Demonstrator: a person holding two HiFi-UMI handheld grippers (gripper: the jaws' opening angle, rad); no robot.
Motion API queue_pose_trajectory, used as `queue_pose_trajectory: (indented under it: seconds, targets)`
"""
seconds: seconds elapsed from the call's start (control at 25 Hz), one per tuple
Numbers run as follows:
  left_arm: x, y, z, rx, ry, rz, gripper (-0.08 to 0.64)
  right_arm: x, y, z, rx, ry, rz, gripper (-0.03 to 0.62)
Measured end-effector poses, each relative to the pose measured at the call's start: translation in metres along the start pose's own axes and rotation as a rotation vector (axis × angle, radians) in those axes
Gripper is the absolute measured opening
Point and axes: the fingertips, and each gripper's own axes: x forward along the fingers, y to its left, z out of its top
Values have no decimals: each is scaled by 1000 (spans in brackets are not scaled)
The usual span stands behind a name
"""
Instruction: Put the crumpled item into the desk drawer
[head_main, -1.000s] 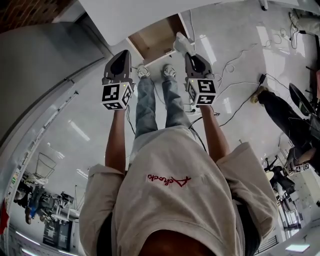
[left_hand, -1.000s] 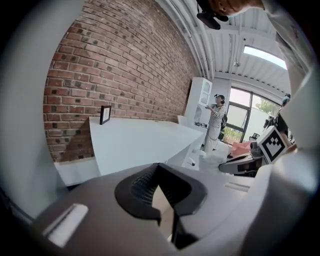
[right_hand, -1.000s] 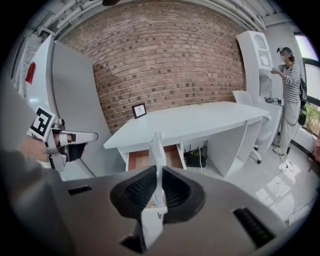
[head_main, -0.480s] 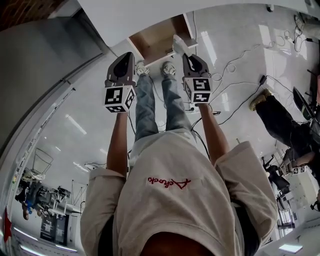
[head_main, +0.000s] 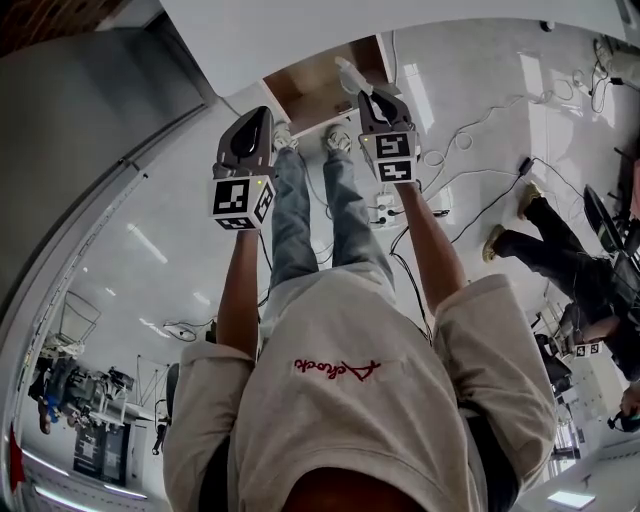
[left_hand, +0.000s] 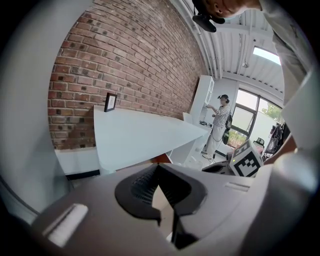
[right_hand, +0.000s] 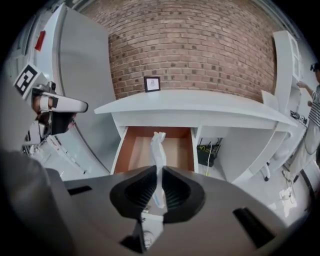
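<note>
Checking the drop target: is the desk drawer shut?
No, the drawer stands pulled out under the desk top, its brown inside showing.

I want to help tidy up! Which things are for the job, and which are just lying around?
For the job: crumpled item, right tongs holding it, open desk drawer.
Just lying about: picture frame on the desk, cables on the floor.
</note>
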Motion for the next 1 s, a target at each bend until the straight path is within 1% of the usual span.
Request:
queue_pose_trajectory:
  seconds: [0.08, 0.28, 0.4, 0.52, 0.72, 0.88, 1.0]
  targets:
    - [0, 3, -2, -9, -2, 4, 9, 15, -1, 0, -66, 21, 15, 35]
    - [-1, 5, -9, -25, 7, 11, 9, 48, 2, -2, -316, 102, 74, 35]
    - [1, 4, -14, -31, 17, 14, 9, 67, -1, -7, -413, 142, 98, 35]
    - [0, 5, -19, -40, 24, 16, 9, 84, 3, -17, -509, 191, 128, 35]
    - [-3, 14, -22, -48, 25, 30, 9, 106, 19, -40, -734, 287, 213, 35]
    - [0, 9, -24, -51, 26, 39, 9, 110, 22, -50, -893, 322, 273, 35]
    - [-5, 14, -27, -59, 31, 45, 9, 118, 30, -59, -997, 351, 298, 35]
